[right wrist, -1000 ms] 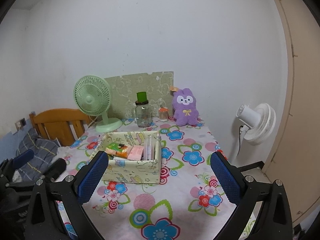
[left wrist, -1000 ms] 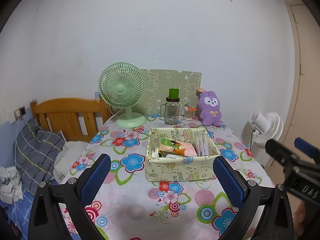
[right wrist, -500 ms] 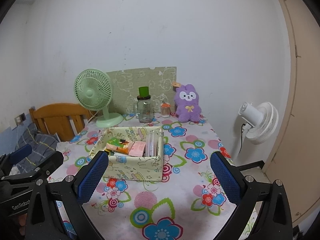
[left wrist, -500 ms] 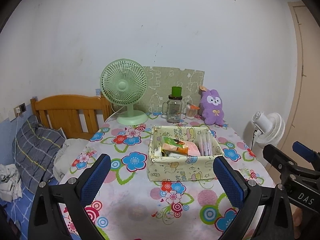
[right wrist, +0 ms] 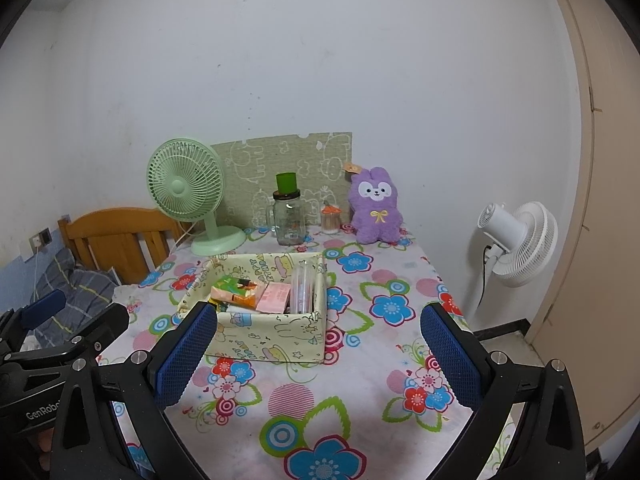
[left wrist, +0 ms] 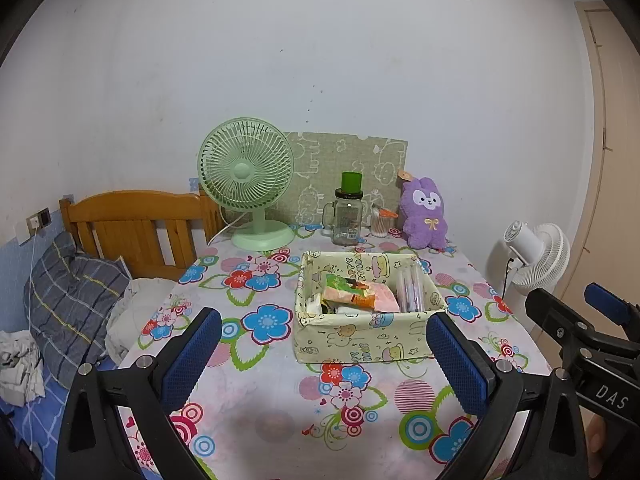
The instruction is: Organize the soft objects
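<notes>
Left gripper: jaws spread wide, nothing between the blue pads; held above the near edge of the table. Right gripper: likewise wide apart and empty, alongside the left one, which shows at the lower left of the right wrist view.

Just beyond both grippers, mid-table: a pale yellow fabric basket with cartoon print, upright, open top. Inside it lie an orange-and-green packet, a pink pack beside that, and a clear tube-like item against the right-hand wall. Contents not otherwise legible.

Purple plush rabbit: sits upright at the far right of the table, back near the wall, well apart from the basket and from both grippers. A small tag shows at one ear.

Left of the rabbit, along the back edge: a small clear container with an orange top, a glass jar mug with a green cap, then a green desk fan. A patterned green board leans on the wall behind them.

Off the table: white floor fan at right, wooden headboard and grey plaid pillow at left.
</notes>
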Demonstrator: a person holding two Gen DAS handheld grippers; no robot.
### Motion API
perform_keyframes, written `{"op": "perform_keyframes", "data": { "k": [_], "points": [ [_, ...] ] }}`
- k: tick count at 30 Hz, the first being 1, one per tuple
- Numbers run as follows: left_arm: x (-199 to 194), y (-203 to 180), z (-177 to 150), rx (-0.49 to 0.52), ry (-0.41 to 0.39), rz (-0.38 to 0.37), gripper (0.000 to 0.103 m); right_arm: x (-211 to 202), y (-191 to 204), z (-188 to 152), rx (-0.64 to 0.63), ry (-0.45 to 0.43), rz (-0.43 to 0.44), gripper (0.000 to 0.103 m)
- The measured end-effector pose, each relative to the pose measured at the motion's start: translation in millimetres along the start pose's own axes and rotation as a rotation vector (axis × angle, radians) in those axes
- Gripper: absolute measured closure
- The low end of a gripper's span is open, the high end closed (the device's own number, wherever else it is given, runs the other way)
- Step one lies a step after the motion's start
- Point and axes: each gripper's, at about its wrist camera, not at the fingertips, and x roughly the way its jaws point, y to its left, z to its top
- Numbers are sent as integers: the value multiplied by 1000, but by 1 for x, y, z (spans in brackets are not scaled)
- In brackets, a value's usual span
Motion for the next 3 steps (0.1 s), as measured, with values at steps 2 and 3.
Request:
{"op": "perform_keyframes", "data": {
  "k": [2,3],
  "points": [
    [0,0,0,1,1,0,0,1,0,0,5,0,-1,0],
    [0,0,0,3,1,1,0,2,-1,-1,7,0,-1,0]
  ]
}}
